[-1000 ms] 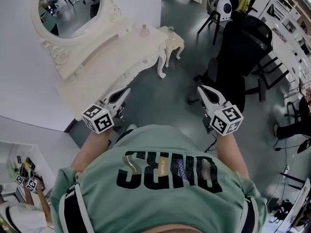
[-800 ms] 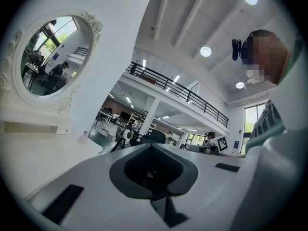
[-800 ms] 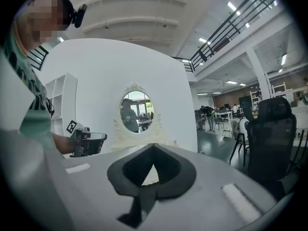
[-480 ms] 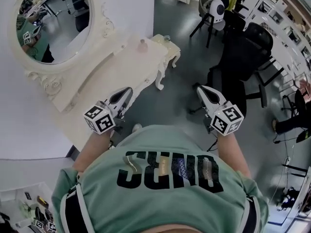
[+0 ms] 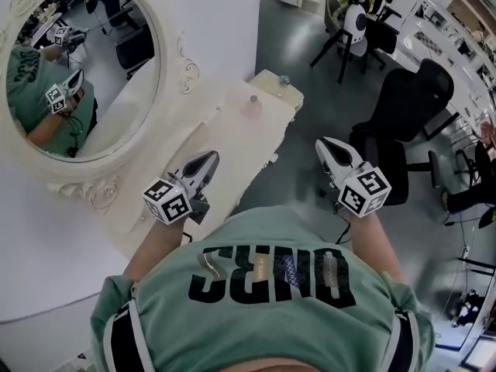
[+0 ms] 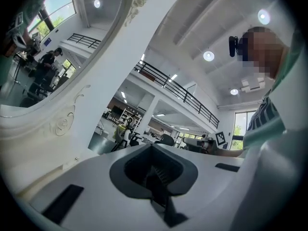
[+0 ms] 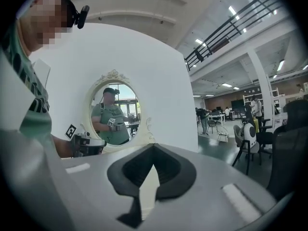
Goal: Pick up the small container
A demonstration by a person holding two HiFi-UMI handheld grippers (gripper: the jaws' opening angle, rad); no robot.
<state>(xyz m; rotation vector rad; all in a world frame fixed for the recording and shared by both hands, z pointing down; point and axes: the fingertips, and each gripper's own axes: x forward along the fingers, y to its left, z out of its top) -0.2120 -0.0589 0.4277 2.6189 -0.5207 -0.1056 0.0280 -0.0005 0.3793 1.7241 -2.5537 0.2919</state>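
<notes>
A small pinkish container [image 5: 252,107] stands near the far end of the cream vanity table [image 5: 225,134]; a second small knob-topped item [image 5: 284,80] sits at the table's far corner. My left gripper [image 5: 208,160] hovers over the near part of the tabletop, well short of the container, jaws shut and empty. My right gripper [image 5: 322,144] hangs over the grey floor to the right of the table, also shut with nothing in it. The left gripper view shows the left gripper [image 6: 153,148] pointing up past the mirror frame. The right gripper view shows the right gripper [image 7: 154,148] facing the vanity.
A large oval mirror [image 5: 77,68] in an ornate cream frame backs the table against a white wall. A black office chair [image 5: 403,103] and a white round-backed chair [image 5: 355,14] stand on the grey floor to the right. People and desks are far off.
The vanity and mirror have come closer and slid right in the head view. My left gripper now sits over the tabletop instead of beside it. Both grippers stay shut.
</notes>
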